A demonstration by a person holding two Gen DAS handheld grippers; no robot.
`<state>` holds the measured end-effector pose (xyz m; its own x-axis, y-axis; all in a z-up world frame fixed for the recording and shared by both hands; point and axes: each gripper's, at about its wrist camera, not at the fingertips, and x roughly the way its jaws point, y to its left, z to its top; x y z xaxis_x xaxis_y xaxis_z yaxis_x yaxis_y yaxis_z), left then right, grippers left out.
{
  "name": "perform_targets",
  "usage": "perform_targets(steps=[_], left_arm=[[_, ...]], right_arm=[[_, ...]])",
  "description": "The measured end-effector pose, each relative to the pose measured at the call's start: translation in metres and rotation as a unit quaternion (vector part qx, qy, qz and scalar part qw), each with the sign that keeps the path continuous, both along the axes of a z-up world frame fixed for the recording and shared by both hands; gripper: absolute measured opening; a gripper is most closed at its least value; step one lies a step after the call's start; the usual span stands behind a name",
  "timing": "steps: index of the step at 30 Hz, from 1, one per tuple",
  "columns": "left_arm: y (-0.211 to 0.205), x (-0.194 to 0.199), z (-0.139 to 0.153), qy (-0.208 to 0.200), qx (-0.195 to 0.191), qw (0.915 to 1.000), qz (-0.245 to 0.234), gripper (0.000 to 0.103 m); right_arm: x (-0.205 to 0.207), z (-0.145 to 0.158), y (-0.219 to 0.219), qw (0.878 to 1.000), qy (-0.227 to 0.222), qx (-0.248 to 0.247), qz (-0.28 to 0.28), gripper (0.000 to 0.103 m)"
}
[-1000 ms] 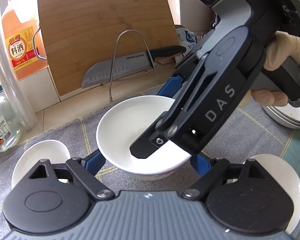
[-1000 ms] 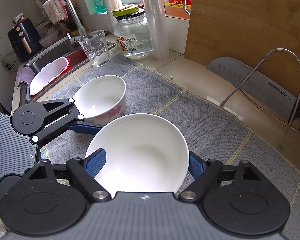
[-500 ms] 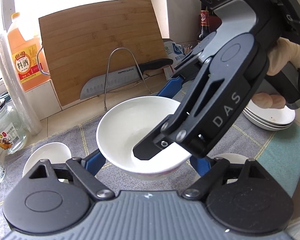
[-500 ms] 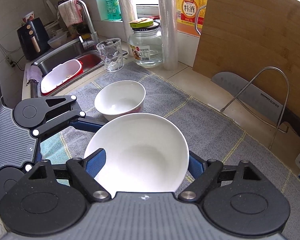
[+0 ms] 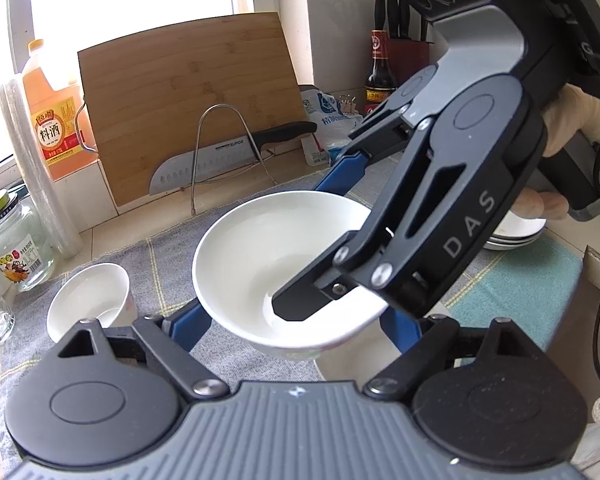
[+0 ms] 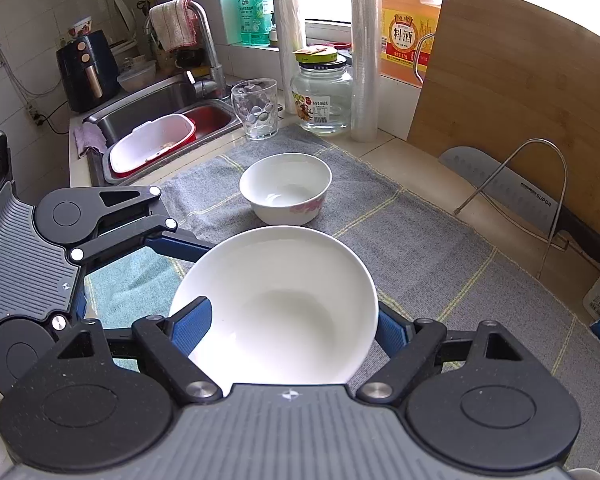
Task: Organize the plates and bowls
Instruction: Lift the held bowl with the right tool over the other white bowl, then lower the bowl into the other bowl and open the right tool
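Observation:
A large white bowl [image 5: 260,264] is held in the air between both grippers. My left gripper [image 5: 292,326] has its blue fingers on either side of the bowl. My right gripper [image 6: 288,324] grips the same bowl [image 6: 284,304] from the other side; its black body [image 5: 440,208] crosses the left wrist view. A small white bowl with pink flowers [image 6: 286,188] stands on the grey mat [image 6: 420,248]; it also shows in the left wrist view [image 5: 88,300]. A stack of white plates [image 5: 516,232] lies at the right, and another white dish [image 5: 348,364] sits under the held bowl.
A bamboo cutting board [image 5: 188,112] leans on the wall with a knife [image 5: 228,156] in a wire stand. A glass jar [image 6: 322,96], a tumbler [image 6: 256,108], a cooking wine jug [image 6: 408,32] and the sink [image 6: 156,120] are at the left. A teal cloth [image 5: 520,288] lies at the right.
Both grippers have risen with the large bowl between them. The small bowl, the mat and the counter now look farther away, and more of the plates at the right shows.

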<state>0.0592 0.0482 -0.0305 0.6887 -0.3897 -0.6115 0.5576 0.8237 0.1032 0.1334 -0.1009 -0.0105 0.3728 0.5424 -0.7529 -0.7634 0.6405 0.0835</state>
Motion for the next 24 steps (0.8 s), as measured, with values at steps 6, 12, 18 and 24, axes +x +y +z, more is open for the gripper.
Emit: perform_targets(steps=[6, 12, 18, 24], left_arm=[[-0.004, -0.011, -0.002, 0.013, -0.003, 0.9999, -0.005, 0.090], [-0.013, -0.015, -0.007, 0.027, -0.006, 0.9995, -0.014, 0.090], [-0.021, -0.012, -0.015, 0.041, -0.006, 0.9988, -0.027, 0.090], [-0.025, -0.010, -0.021, 0.055, -0.007, 0.9980, -0.032, 0.090]], right_arm=[[-0.017, -0.004, -0.007, 1.000, 0.008, 0.000, -0.004, 0.089], [-0.025, -0.012, -0.017, 1.000, 0.019, -0.005, -0.016, 0.089], [-0.028, -0.020, -0.027, 0.999, 0.028, -0.014, -0.028, 0.089], [-0.029, -0.028, -0.031, 0.998, 0.039, -0.018, -0.035, 0.089]])
